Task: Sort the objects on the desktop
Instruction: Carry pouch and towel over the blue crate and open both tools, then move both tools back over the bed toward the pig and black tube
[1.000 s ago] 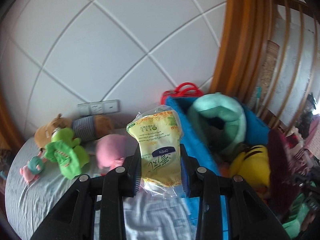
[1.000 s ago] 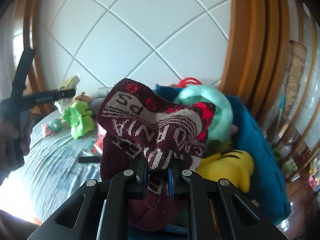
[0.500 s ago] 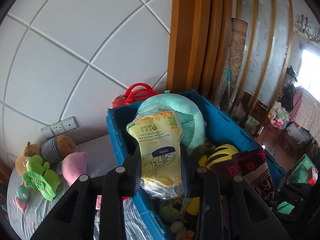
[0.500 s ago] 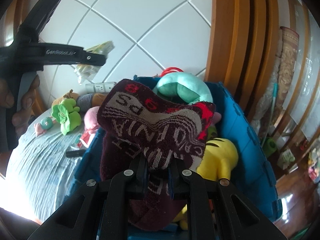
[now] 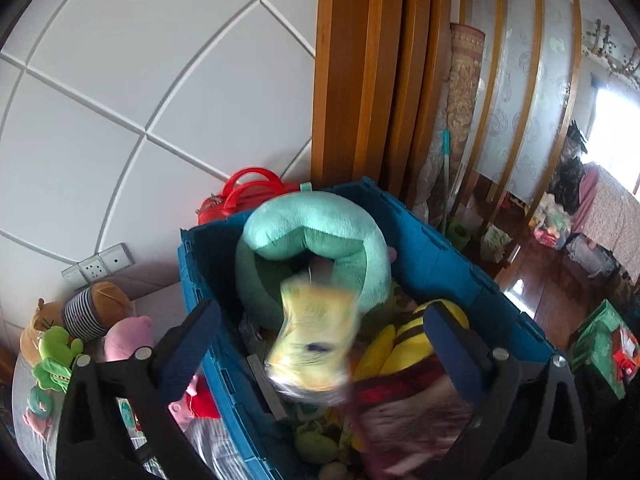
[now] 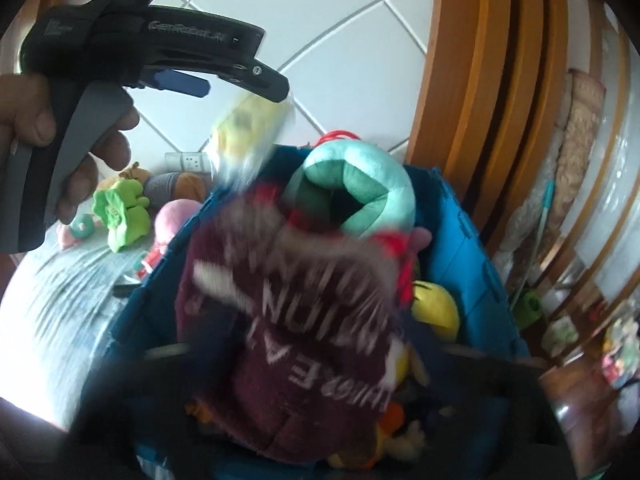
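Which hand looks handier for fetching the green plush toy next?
Left, probably. The left gripper, jaws just opened, is nearer the bright green plush toy on the grey bedspread; the right gripper sits over the blue plastic crate.

The blue crate (image 5: pixel 436 248) is packed: teal neck pillow (image 5: pixel 312 236) fills its far end, yellow plush (image 5: pixel 404 344) beneath, little room left.
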